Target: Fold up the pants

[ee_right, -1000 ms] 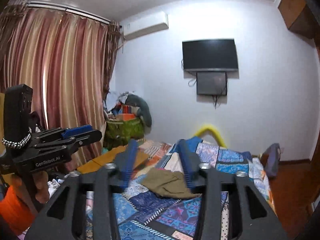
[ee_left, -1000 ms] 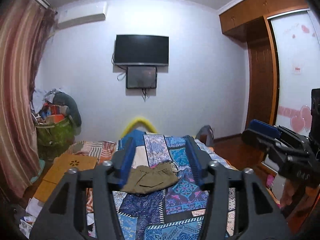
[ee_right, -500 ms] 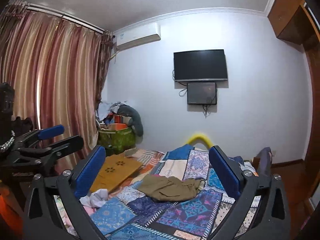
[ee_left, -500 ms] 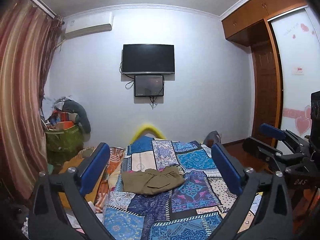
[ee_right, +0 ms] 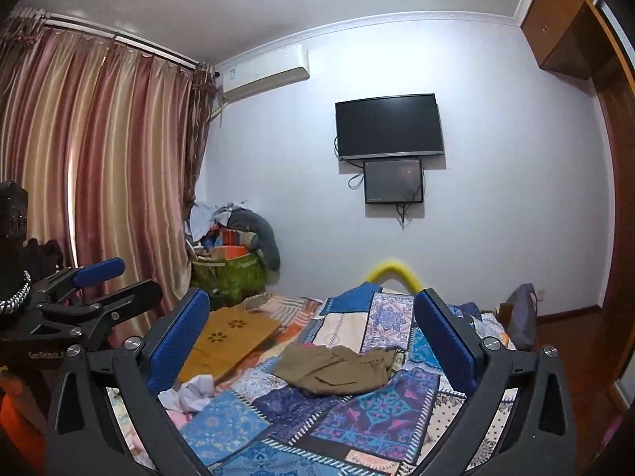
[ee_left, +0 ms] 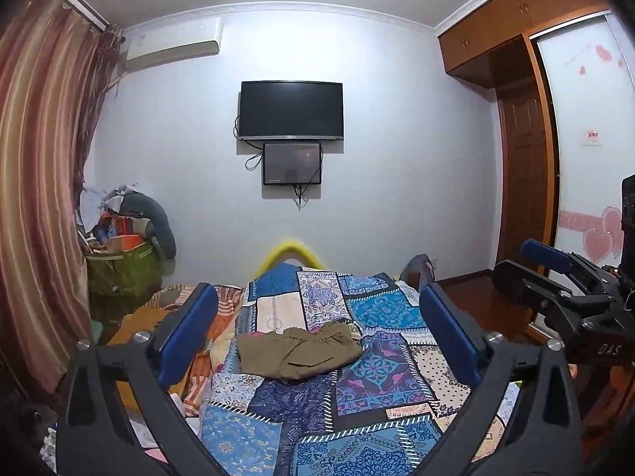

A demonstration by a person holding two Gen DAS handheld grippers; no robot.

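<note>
Hovering level above the bed (ee_left: 369, 428), both hand-held grippers (ee_left: 317, 333) (ee_right: 311, 341) spread wide, empty, olive pants (ee_left: 297, 351) beyond.

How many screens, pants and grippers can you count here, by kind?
Screens: 2, the TV and the monitor.
Pants: 1, the pants.
Grippers: 2, the left gripper and the right gripper.
Total: 5

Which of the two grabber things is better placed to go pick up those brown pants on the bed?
Neither clearly; slight edge to the left. Both the left gripper and the right gripper are open, empty and short of the pants. The left view frames them centrally with the nearer edge toward it.
</note>
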